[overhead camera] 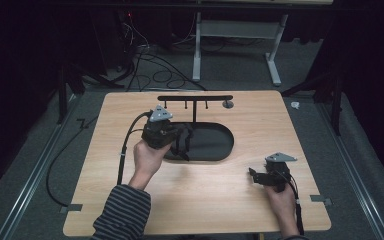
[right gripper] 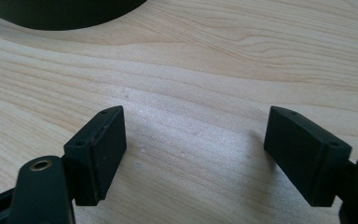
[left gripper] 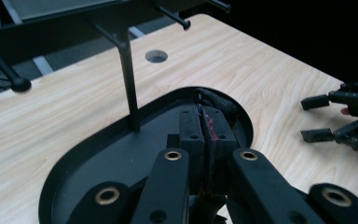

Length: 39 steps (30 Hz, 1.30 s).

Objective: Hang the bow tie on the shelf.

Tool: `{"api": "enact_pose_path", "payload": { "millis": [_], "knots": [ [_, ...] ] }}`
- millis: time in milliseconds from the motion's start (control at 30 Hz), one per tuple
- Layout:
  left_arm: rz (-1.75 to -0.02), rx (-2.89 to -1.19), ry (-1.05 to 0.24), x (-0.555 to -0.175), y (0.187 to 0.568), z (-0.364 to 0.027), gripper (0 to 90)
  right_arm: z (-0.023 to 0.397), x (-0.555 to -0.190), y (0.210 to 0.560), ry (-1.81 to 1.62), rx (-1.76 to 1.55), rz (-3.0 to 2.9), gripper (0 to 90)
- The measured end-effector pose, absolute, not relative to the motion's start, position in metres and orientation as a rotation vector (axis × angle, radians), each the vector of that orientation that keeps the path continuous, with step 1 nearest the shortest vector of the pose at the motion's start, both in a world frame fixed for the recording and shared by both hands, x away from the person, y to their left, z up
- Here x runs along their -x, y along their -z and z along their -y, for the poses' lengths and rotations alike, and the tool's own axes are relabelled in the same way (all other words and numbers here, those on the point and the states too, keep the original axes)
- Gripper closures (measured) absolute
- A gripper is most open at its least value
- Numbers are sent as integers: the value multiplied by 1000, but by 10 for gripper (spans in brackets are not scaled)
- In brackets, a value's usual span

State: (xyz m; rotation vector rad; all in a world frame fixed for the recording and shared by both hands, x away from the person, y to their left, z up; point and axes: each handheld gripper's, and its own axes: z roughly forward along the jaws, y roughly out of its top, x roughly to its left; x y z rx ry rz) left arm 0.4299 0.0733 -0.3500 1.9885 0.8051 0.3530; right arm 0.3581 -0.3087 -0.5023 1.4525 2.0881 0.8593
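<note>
My left gripper [overhead camera: 181, 139] hovers over the left part of a black oval base [overhead camera: 215, 145]. In the left gripper view its jaws [left gripper: 208, 135] are shut on a thin dark strap-like item [left gripper: 214, 100] with a reddish edge, which curls out beyond the tips. In the high view the item's black loops [overhead camera: 184, 148] hang down below the gripper. From the base [left gripper: 98, 163] rises a thin post [left gripper: 128, 79] carrying a crossbar [overhead camera: 195, 98] with short pegs. My right gripper [overhead camera: 253, 175] rests low on the wood at the right, open, with bare table between its pads [right gripper: 196, 149].
A round hole [left gripper: 156, 56] in the wooden table [overhead camera: 130, 210] lies near the crossbar's right end. The right gripper [left gripper: 340, 116] shows far right in the left gripper view. A white desk frame [overhead camera: 240, 45] and cables [overhead camera: 150, 65] lie on the floor beyond the table.
</note>
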Motion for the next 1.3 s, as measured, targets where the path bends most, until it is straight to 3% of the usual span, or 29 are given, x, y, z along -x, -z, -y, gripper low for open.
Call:
{"api": "enact_pose_path", "payload": {
  "millis": [1300],
  "knots": [
    [-940, -1939, -454, -495, 342, -58, 878, 308, -358, 502, -864, -1445, -2092, 219]
  ]
}}
